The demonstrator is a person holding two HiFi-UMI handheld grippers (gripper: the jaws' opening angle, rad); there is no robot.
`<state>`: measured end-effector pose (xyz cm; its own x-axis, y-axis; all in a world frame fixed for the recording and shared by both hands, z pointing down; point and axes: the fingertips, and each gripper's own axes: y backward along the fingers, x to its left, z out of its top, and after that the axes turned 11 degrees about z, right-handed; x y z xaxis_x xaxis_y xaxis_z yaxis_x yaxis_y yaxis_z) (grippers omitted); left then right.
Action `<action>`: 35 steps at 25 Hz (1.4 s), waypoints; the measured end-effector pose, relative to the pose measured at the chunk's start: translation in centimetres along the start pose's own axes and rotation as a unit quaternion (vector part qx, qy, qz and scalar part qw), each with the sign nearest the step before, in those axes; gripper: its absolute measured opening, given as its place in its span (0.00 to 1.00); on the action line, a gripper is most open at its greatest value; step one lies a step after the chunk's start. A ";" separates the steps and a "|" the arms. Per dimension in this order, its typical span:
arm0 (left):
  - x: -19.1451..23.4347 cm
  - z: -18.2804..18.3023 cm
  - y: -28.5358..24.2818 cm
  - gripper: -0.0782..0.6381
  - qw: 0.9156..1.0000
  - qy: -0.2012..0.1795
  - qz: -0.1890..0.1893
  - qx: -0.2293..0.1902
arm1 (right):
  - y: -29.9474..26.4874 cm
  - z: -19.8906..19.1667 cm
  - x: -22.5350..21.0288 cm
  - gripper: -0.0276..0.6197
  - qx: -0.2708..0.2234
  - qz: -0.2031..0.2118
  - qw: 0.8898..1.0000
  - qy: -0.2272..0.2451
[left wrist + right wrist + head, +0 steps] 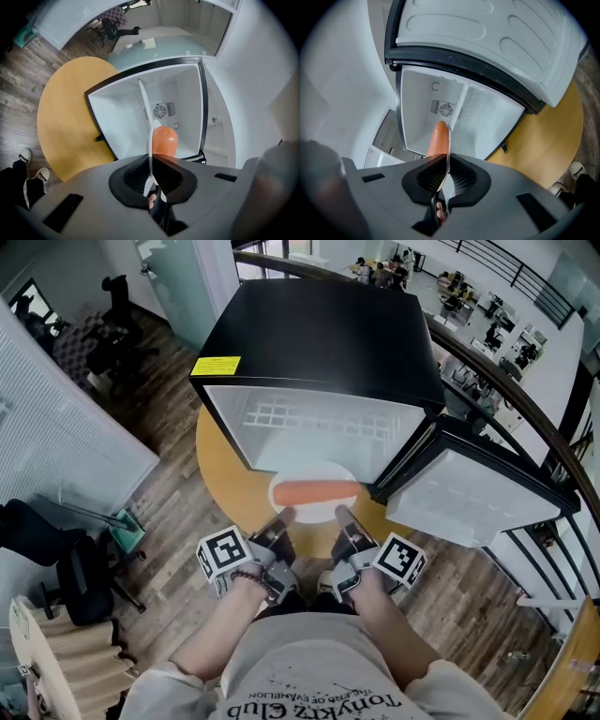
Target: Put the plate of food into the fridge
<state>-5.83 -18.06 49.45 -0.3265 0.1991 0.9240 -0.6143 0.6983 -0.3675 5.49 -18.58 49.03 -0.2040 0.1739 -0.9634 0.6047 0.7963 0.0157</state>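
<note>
The left gripper and right gripper each clamp the plate just before the open fridge.

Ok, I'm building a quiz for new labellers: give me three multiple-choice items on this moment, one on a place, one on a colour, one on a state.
1. The fridge stands on: A the floor; B a round wooden table; C a chair.
2. The food on the plate is: A orange; B green; C white.
3. The fridge door is: A shut; B taken off; C open.

Answers: B, the yellow tabletop shows under the fridge; A, an orange piece lies on the white plate; C, the door is swung aside and the white interior shows.
</note>
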 end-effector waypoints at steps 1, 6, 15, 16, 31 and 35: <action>-0.3 0.3 -0.2 0.16 1.000 0.000 -0.001 0.001 | -0.3 0.2 0.2 0.11 -0.002 0.000 1.000 0.001; -1.4 2.0 -1.5 0.16 1.000 -0.005 -0.006 -0.004 | -2.0 1.7 0.4 0.11 -0.015 -0.001 1.000 0.006; -2.4 4.2 -3.7 0.16 1.000 -0.006 -0.020 -0.017 | -4.5 3.8 0.1 0.10 -0.039 -0.006 0.999 0.003; -2.4 4.4 -4.0 0.16 1.000 -0.004 -0.017 -0.019 | -4.7 4.0 0.0 0.10 -0.042 -0.006 0.999 0.003; -2.6 7.5 -7.2 0.16 0.999 0.004 -0.013 -0.030 | -8.1 6.5 -1.1 0.10 -0.063 -0.021 0.998 0.012; -2.7 8.1 -8.4 0.16 1.000 0.007 -0.012 -0.028 | -8.9 7.3 -1.7 0.10 -0.069 -0.025 0.997 0.013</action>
<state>-5.66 -30.02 49.19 -0.3017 0.1913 0.9340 -0.5803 0.7404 -0.3391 6.08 -30.23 48.58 -0.2517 0.1455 -0.9568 0.4824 0.8759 0.0064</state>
